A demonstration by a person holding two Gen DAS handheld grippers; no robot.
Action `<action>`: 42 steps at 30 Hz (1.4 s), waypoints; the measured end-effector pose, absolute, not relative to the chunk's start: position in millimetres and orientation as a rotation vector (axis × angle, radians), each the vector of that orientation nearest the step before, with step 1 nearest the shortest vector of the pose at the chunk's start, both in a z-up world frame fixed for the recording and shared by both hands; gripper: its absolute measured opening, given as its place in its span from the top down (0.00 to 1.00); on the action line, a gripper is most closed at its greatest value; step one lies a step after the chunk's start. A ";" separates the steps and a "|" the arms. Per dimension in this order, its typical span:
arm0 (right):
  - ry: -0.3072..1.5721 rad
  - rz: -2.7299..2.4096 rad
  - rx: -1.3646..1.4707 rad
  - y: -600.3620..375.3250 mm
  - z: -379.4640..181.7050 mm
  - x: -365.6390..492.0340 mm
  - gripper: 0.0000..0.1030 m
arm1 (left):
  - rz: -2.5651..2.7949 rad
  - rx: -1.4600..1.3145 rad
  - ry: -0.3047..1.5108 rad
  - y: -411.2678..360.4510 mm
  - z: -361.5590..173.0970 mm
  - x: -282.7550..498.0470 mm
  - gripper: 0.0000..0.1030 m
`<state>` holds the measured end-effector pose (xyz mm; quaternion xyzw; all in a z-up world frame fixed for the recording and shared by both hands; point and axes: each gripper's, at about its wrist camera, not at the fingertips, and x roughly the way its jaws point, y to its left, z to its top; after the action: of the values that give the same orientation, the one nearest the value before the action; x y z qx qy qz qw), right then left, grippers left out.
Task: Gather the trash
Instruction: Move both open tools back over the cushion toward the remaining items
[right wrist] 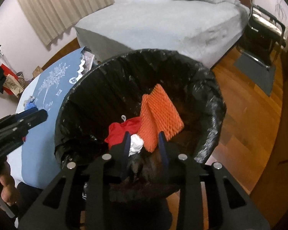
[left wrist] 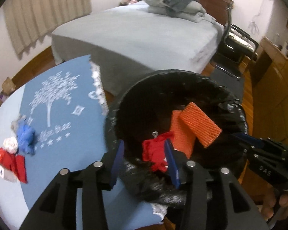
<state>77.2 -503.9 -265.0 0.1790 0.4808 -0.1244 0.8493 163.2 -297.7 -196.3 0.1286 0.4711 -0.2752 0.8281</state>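
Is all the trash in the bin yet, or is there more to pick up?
Some is done: orange foam netting, red wrapper and a white scrap lie inside the black bin. Both the left gripper and right gripper are open and empty. Left: blue, white and red scraps on the table.

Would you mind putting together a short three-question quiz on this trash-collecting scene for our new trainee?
1. True or false: the orange foam netting lies inside the black-lined bin.
2. Which crumpled piece is on the blue tablecloth? A) blue wrapper B) green bottle C) yellow sponge
3. Fill in: in its own wrist view, the right gripper hangs above the bin with its jaws ____.

Key
1. True; it leans beside the red crumpled piece.
2. A.
3. Open; nothing is gripped between them. The left gripper is open too.
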 end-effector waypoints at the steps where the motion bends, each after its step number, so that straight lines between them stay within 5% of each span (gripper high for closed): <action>1: 1.013 -0.261 0.374 -500.5 -264.7 77.2 0.67 | -0.572 0.271 1.000 -291.5 -196.0 164.3 0.51; 8: 0.984 -0.184 0.339 -456.8 -247.4 88.1 0.58 | -0.442 0.244 0.982 -218.9 -191.7 169.6 0.51; 26: 0.993 0.112 0.169 -264.6 -236.5 165.9 0.58 | -0.045 0.047 0.964 25.3 -199.5 193.9 0.51; 42: 1.036 0.160 0.116 -219.8 -253.7 201.7 0.58 | -0.032 0.011 1.027 40.7 -241.8 234.4 0.51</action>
<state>201.7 -219.8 -253.7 0.0554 0.4945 0.0765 0.8641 234.4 40.7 -241.8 0.0053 0.4912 -0.0152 0.8709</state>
